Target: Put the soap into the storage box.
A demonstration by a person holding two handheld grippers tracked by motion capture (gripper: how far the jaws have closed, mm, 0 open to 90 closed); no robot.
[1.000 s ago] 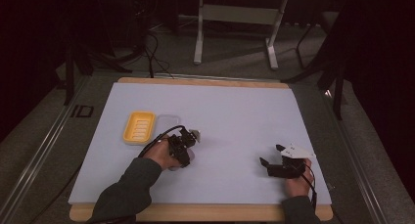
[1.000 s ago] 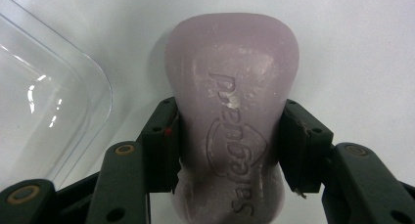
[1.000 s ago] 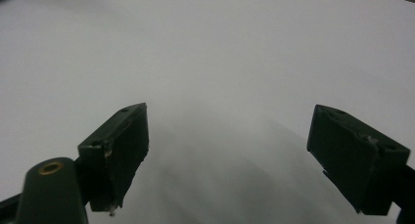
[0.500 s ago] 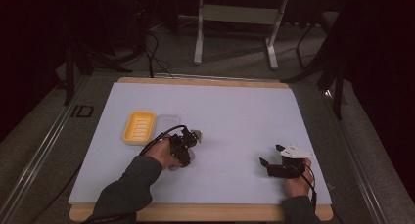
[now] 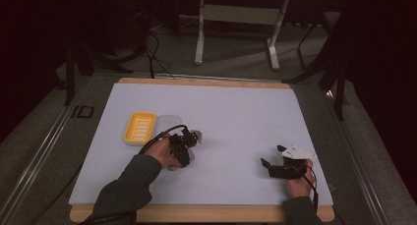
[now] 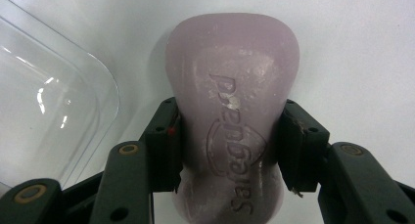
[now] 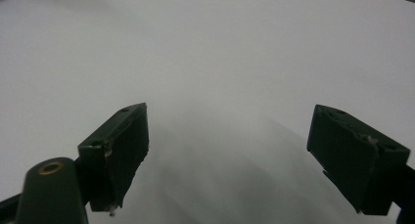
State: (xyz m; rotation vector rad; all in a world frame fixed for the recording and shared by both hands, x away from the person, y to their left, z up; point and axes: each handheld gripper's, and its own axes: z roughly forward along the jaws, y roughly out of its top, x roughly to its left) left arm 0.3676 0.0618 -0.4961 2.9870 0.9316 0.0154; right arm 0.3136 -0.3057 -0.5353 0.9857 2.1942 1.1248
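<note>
Left gripper (image 6: 230,150) pinching purple soap bar (image 6: 232,111), frame centre; clear lid (image 6: 49,121) at left. Right gripper (image 7: 227,155) spread wide over white mat (image 7: 220,53).

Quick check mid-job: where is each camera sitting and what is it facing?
High view: above the near edge, facing forward and down at the white table; both forearms enter below.
Left gripper view: on the left gripper, facing its fingers clamping the soap bar.
Right gripper view: on the right gripper, open over bare table.
Shared: the table surface.
</note>
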